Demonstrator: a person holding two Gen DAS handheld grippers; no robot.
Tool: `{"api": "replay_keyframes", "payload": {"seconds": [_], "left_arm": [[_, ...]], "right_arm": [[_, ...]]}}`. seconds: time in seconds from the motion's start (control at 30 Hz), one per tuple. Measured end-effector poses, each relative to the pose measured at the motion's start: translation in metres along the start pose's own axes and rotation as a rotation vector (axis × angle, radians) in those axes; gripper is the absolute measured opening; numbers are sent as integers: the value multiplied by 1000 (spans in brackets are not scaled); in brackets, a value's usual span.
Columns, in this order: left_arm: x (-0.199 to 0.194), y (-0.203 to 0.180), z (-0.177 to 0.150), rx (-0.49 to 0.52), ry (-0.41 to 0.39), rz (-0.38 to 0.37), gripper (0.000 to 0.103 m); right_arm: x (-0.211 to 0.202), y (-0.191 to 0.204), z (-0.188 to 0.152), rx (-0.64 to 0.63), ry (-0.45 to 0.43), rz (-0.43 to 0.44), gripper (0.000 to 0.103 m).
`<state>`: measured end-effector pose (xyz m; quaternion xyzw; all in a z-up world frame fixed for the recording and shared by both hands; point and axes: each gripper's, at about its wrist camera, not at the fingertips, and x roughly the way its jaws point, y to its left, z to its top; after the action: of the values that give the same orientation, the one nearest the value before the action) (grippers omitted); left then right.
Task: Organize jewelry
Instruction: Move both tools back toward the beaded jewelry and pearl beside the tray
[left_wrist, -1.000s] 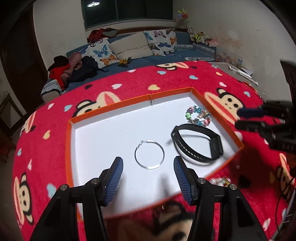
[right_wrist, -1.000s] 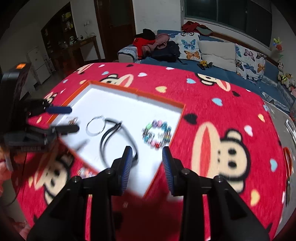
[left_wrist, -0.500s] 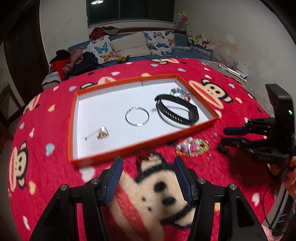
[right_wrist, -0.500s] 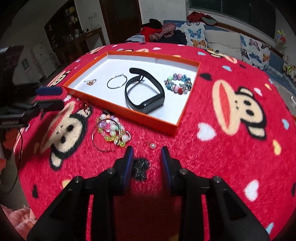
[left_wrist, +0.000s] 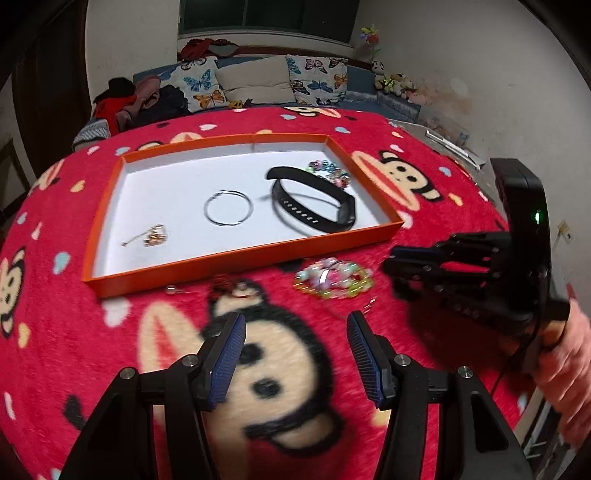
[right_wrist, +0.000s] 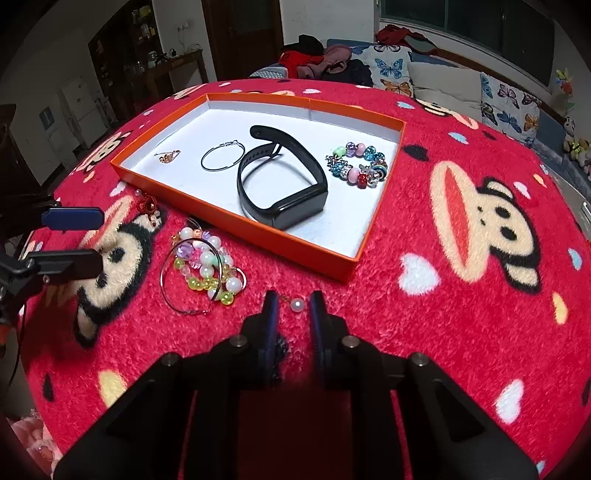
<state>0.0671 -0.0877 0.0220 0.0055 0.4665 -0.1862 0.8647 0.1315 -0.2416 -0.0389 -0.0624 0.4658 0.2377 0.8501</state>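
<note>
tray: shallow orange cardboard tray with a white floor (right_wrist: 236, 225) sits on the red fleece monkey-print cover (right_wrist: 461, 295) over the tabletop; same spot as half a second ago
inside the tray: thin silver hoop bangle (right_wrist: 222, 160), black rubber fitness band (right_wrist: 282, 184), multicoloured glass-bead charm bracelet (right_wrist: 358, 164) near the far right wall, and a small gold chain charm (right_wrist: 167, 156) toward the left end; all lying apart from each other, none shifted since the earlier frame
outside the tray: pastel plastic-bead bracelet pile with a silver wire hoop (right_wrist: 203, 267) just in front of the tray's near wall; small red beaded earring (right_wrist: 147, 205) left of it on the cover; single white pearl stud (right_wrist: 297, 305) closer in
right gripper: right gripper (right_wrist: 291, 308) is low over the cover; jaws only narrowly parted, with the pearl stud sitting in the gap between the tips, can't tell if they touch it; half a second back the pearl lay just ahead of the tips, so the gripper has come forward onto it
left gripper: left gripper (left_wrist: 295, 341) hovers over the monkey face print; jaws wide apart, holding nothing; it sits a bit closer to the bead pile (left_wrist: 332, 277) than before, otherwise pretty much the same pose
</note>
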Motion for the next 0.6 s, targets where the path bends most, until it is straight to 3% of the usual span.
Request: {"api": "replay_keyframes", "payload": {"seconds": [0.07, 0.33, 0.43, 0.6], "left_arm": [[5, -8, 3, -12, -6, 5, 61], [32, -34, 10, -69, 30, 37, 61], [40, -39, 12, -111, 33, 38, 68], [52, -45, 20, -180, 41, 58, 69]], "right_arm": [[-1, -1, -1, -8, -3, 0, 10], [-9, -8, -7, -6, -13, 45, 10], [-13, -13, -11, 0, -14, 57, 10], [-13, -23, -18, 18, -13, 75, 10]]}}
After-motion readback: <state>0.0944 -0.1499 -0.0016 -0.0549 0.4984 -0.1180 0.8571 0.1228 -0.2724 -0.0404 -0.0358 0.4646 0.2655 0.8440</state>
